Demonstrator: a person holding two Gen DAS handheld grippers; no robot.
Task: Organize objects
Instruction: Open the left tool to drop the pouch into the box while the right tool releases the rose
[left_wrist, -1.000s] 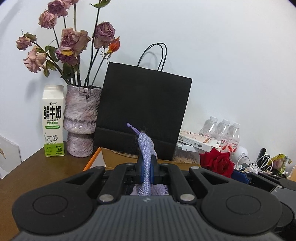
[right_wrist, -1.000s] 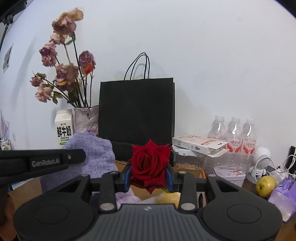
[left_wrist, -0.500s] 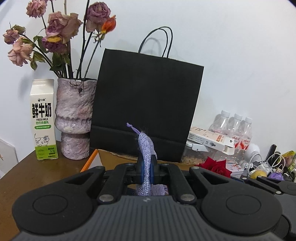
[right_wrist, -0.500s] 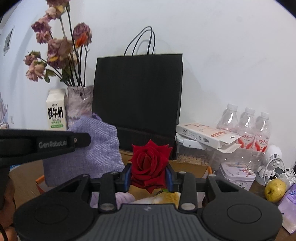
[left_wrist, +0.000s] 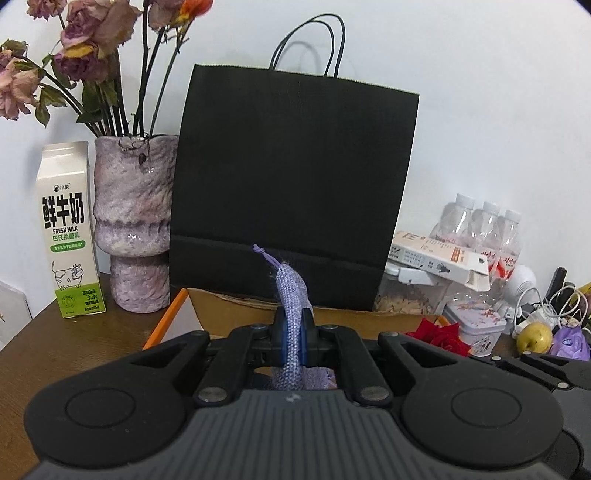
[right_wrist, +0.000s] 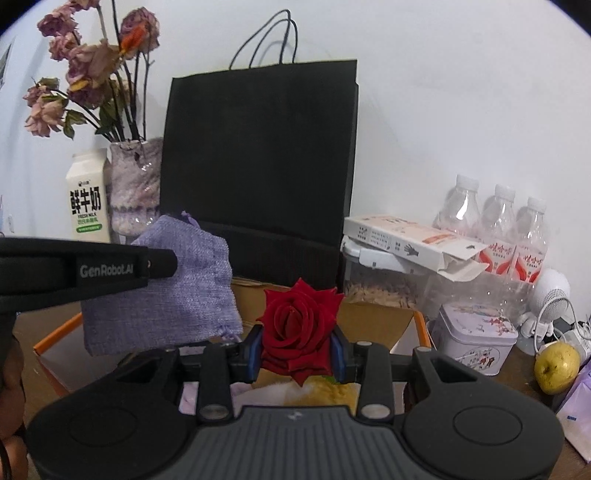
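My left gripper (left_wrist: 292, 334) is shut on a lilac woven drawstring pouch (left_wrist: 291, 295), held edge-on above an open cardboard box (left_wrist: 236, 314). In the right wrist view the same pouch (right_wrist: 166, 291) hangs flat from the left gripper's arm at left. My right gripper (right_wrist: 298, 350) is shut on a red rose (right_wrist: 300, 328), held over the box (right_wrist: 373, 321). The rose also shows low right in the left wrist view (left_wrist: 439, 334). A black paper bag (left_wrist: 291, 184) stands behind the box.
A milk carton (left_wrist: 68, 232) and a mottled vase of dried roses (left_wrist: 135, 221) stand at left. At right are water bottles (right_wrist: 495, 218), a white carton box (right_wrist: 410, 243), a tin (right_wrist: 476, 338), a yellow pear (right_wrist: 556, 367) and cables.
Both grippers have moved forward and lower toward the black bag and box, so the bag looks larger. The pouch and the rose stay gripped.
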